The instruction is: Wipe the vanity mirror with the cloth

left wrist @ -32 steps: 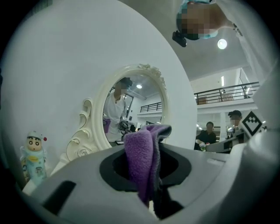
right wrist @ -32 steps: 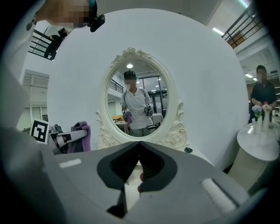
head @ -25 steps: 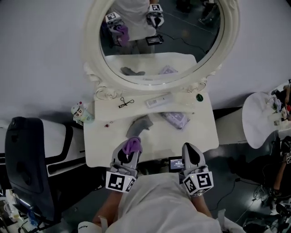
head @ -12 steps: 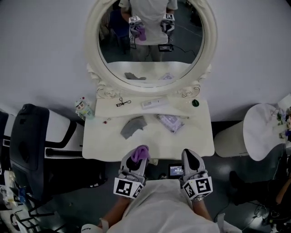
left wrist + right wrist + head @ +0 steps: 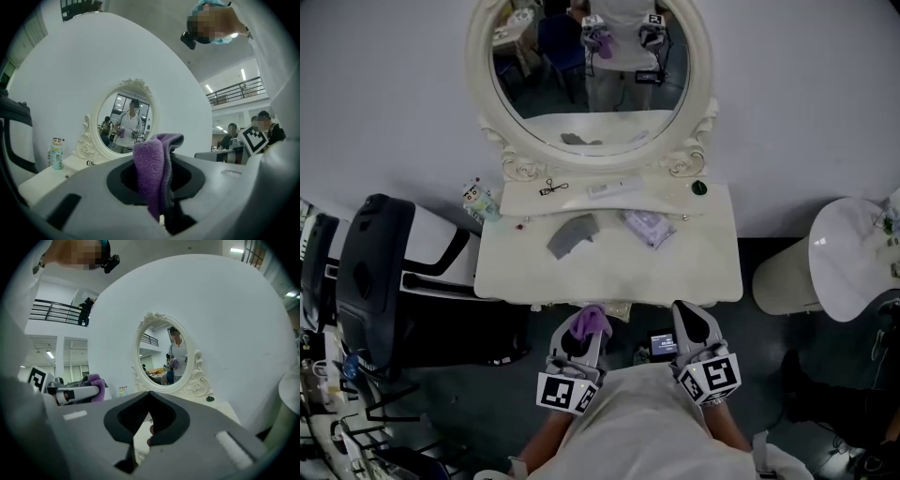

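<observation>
Vanity mirror (image 5: 591,75), oval glass in a white scrolled frame, upright at the back of a pale table (image 5: 609,277), well apart from both grippers, with only low clutter lying between. Far left, a black padded chair (image 5: 375,272) near the table's side. At the table's back left corner, a small cartoon-figure bottle (image 5: 475,197). On the tabletop, left to right: thin black eyelash curler (image 5: 553,188), crumpled gray rag (image 5: 572,234), smooth white tube (image 5: 614,187), soft crinkly packet (image 5: 648,228), small round dark green cap (image 5: 699,187). Off the table's front edge, left gripper (image 5: 586,328), jaws clamped on the purple cloth (image 5: 592,321): fleecy, folded over, sticking up past the tips. Just beside it, a small lit screen (image 5: 663,344). Then right gripper (image 5: 686,314), jaws closed together, holding nothing. Far right, a round white side table (image 5: 848,272), cluttered at its outer edge.
</observation>
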`<action>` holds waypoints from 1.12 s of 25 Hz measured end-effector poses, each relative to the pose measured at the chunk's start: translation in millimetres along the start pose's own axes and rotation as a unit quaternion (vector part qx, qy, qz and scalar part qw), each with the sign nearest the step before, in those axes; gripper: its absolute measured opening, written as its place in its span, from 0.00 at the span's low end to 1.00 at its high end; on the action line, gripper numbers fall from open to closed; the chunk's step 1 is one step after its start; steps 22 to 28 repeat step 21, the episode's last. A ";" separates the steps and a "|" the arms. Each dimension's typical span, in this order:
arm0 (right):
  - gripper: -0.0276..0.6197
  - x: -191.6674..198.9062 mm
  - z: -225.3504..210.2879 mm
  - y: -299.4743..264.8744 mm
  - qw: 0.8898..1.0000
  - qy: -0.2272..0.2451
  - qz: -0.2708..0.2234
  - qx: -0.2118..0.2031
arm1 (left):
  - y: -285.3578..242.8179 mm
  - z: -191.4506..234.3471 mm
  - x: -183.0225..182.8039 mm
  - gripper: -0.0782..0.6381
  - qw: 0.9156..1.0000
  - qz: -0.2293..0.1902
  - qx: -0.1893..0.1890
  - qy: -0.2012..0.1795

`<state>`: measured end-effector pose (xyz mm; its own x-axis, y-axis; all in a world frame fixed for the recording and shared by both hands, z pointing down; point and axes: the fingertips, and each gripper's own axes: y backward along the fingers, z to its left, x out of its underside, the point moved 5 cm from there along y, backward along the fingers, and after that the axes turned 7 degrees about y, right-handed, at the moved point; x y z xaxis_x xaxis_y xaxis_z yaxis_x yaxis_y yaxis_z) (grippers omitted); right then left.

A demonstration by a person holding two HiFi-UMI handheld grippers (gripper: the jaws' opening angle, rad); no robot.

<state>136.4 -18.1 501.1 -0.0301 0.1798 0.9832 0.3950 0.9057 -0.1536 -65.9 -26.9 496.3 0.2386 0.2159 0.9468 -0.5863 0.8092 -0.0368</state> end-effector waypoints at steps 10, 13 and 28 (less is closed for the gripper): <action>0.05 7.1 32.3 28.1 1.000 0.024 0.002 0.001 | 30.0 -20.9 -7.6 0.24 0.998 -0.003 0.055 -0.038; 0.05 10.7 53.1 24.2 0.999 0.014 0.003 0.028 | 44.0 -10.8 -12.0 0.24 0.996 -0.007 0.079 -0.040; 0.05 14.3 169.3 -14.8 0.997 -0.062 -0.008 0.051 | 125.2 96.0 -31.6 0.24 0.997 0.010 0.066 -0.028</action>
